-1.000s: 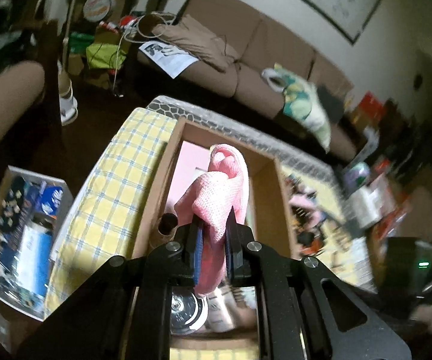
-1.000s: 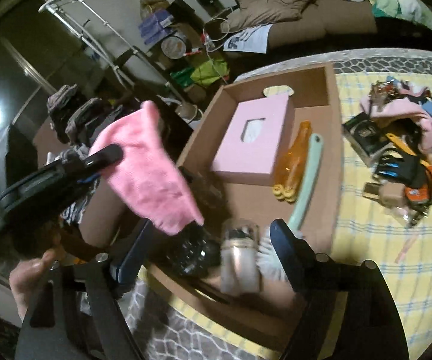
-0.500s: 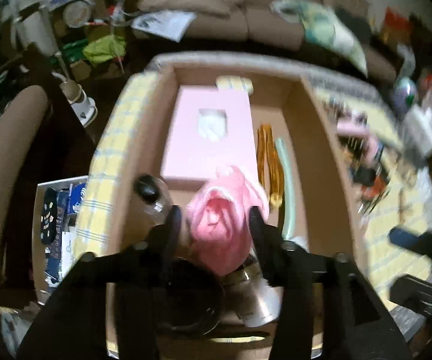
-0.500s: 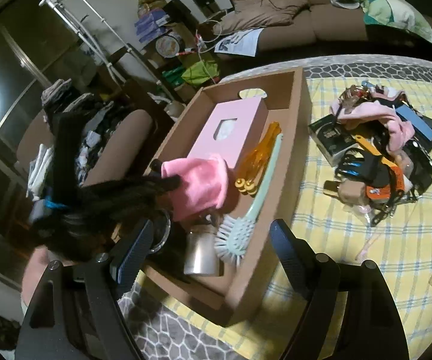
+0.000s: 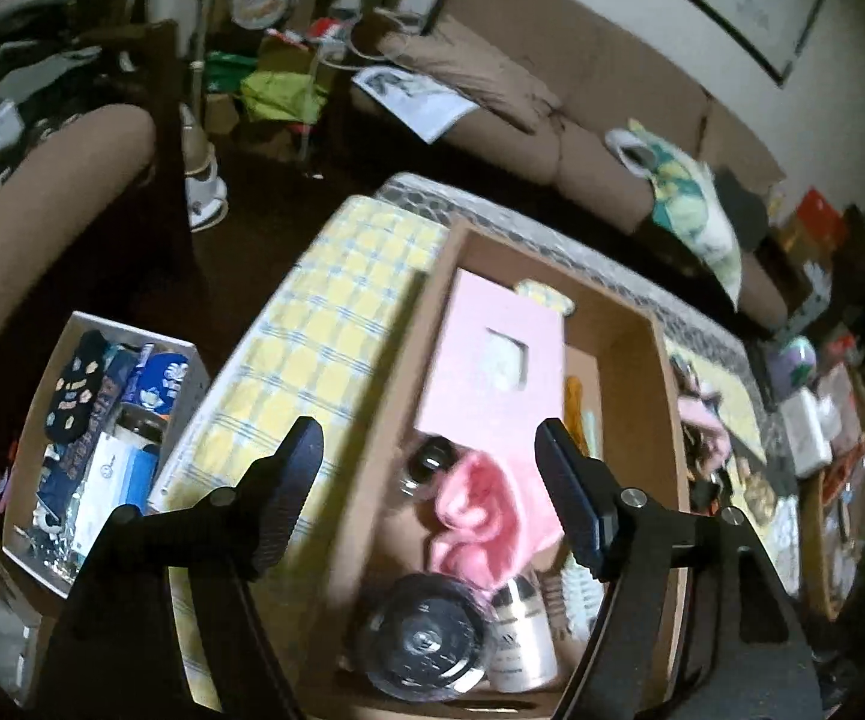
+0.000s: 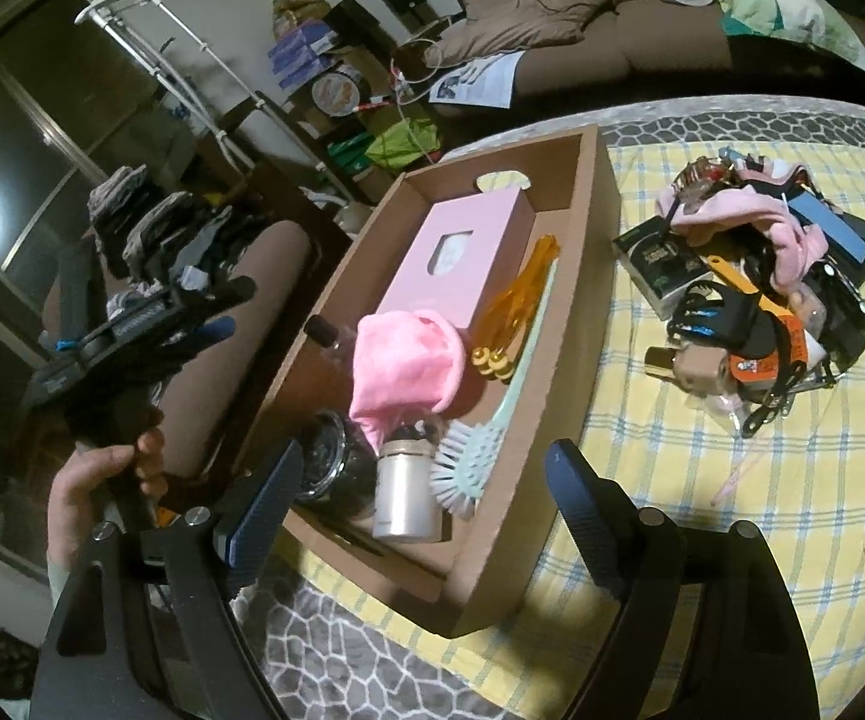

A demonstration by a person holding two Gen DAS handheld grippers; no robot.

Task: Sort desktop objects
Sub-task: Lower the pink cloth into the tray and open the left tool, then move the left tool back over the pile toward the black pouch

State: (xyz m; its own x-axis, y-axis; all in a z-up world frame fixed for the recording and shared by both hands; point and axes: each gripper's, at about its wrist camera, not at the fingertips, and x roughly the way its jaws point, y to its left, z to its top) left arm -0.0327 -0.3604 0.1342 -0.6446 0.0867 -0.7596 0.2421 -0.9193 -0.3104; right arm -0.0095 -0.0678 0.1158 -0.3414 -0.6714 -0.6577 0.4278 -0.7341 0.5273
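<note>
Lying crumpled in the brown cardboard box (image 6: 558, 360), the fluffy pink cloth (image 6: 402, 360) is free; both grippers' jaws gape wide, holding nothing.

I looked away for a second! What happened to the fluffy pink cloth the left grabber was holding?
The left gripper let it go: a second ago it pinched the pink cloth above the cardboard box, then lowered it, opened and pulled back. The cloth now lies inside, over the bottles by the pink tissue box. The right gripper stayed open and empty; the brush and the pile on the tablecloth didn't move.
</note>
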